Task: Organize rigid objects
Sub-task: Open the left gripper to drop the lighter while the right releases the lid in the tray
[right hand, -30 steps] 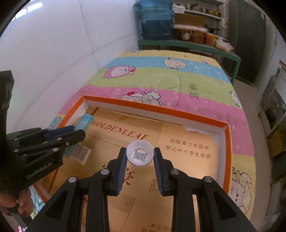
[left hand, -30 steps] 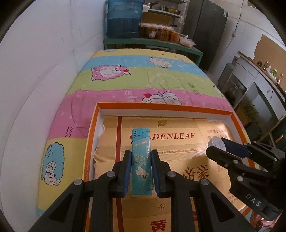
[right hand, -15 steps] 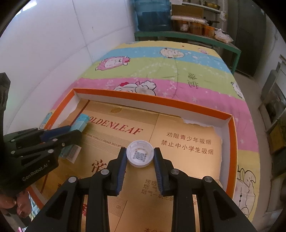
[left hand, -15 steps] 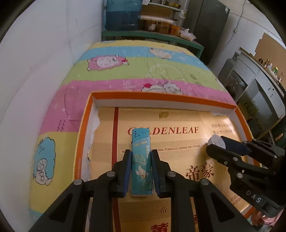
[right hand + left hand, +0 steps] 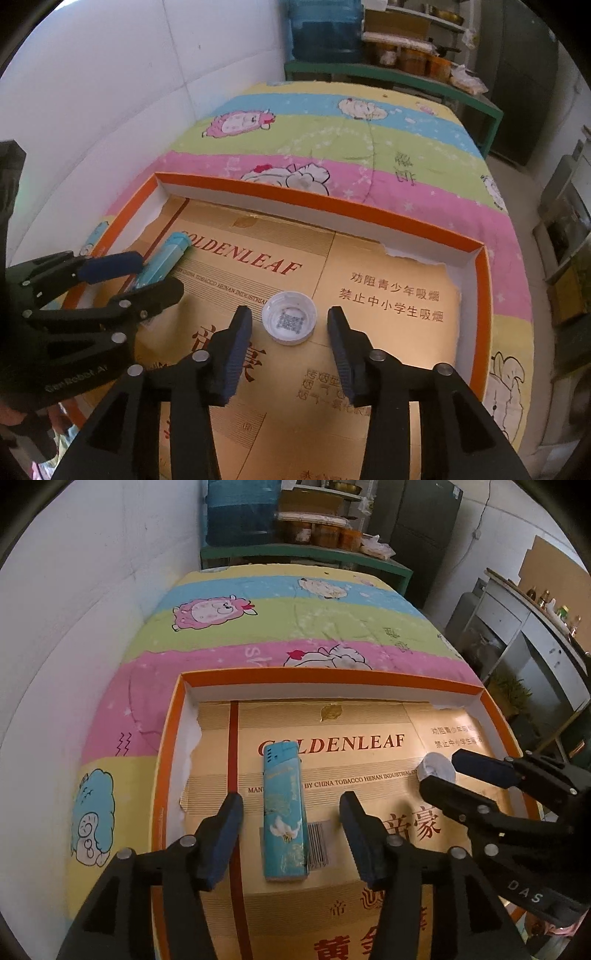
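Left wrist: both tools [image 5: 291, 808] [image 5: 290, 325] spread, empty; lighter [image 5: 284, 816] on "GOLDENLEAF" carton [image 5: 369, 716].

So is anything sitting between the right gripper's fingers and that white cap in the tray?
Nothing visible. The white cap lies open side up on the tray's gold cardboard, between the open right gripper fingers, with clear gaps either side.

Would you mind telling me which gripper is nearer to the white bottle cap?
Right. The right gripper is open around the white bottle cap; the left gripper sits apart, straddling the lighter.
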